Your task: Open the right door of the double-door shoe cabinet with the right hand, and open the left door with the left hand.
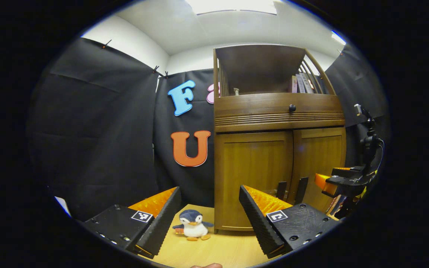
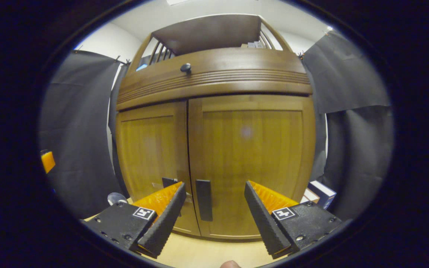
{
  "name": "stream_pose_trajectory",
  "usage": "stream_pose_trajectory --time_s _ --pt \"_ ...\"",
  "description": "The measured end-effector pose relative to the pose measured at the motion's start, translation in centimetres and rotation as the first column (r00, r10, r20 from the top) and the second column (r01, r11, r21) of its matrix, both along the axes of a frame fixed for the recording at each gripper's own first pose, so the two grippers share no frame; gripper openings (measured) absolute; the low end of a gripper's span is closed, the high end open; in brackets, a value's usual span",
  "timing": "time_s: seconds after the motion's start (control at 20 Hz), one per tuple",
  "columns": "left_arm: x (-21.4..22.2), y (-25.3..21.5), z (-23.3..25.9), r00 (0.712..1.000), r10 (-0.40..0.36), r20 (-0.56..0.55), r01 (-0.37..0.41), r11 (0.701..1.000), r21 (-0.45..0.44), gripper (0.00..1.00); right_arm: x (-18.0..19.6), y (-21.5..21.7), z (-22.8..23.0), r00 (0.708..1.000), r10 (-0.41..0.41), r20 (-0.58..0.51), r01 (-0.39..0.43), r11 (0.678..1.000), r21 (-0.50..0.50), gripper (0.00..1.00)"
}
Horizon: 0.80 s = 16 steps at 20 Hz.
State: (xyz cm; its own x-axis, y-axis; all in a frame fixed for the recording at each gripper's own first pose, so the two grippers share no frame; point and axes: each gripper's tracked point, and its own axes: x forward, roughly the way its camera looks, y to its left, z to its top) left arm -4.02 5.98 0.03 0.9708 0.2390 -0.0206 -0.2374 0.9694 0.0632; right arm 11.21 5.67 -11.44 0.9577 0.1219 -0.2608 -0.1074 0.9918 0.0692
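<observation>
Booth tabletop (image 2: 199,253), shoe cabinet at its rear, both doors shut: right tool (image 2: 212,217) spread, near the right door's handle (image 2: 204,200), apparently not touching; left tool (image 1: 210,219) spread, farther off; step in hand, approach; next, pinch handle and pull.

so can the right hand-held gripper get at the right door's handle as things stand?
Probably yes. The right hand-held gripper is open and faces the dark vertical bar handle on the closed brown wooden right door, with nothing between them. The handle sits nearer its left finger, so a slight sideways shift may help.
</observation>
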Motion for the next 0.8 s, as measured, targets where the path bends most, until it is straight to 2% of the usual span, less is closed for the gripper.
stream_pose_trajectory --time_s 0.25,0.35,0.6,0.65,0.8 --pt "-2.0 3.0 0.0 0.994 0.108 0.008 -0.108 0.994 0.003 0.95 3.3 1.6 -5.0 0.992 0.023 -0.126 -0.020 0.999 0.026 0.95" --pt "-2.9 4.1 0.0 0.988 0.152 0.009 -0.152 0.988 0.014 0.95 4.4 2.0 -6.4 0.989 0.022 -0.147 -0.020 1.000 0.015 0.89" --pt "-4.4 5.8 -0.1 0.973 0.229 0.004 -0.229 0.973 0.002 0.95 6.2 2.1 -8.8 0.984 -0.006 -0.179 0.003 1.000 -0.014 0.69" --pt "-4.5 5.9 -0.1 0.971 0.238 0.006 -0.238 0.971 0.002 0.95 6.4 2.0 -9.1 0.983 -0.019 -0.184 0.015 1.000 -0.022 0.67" --pt "-4.3 5.8 -0.1 0.971 0.239 0.001 -0.239 0.971 -0.001 0.95 6.8 2.3 -9.4 0.984 -0.018 -0.175 0.014 1.000 -0.021 0.54"
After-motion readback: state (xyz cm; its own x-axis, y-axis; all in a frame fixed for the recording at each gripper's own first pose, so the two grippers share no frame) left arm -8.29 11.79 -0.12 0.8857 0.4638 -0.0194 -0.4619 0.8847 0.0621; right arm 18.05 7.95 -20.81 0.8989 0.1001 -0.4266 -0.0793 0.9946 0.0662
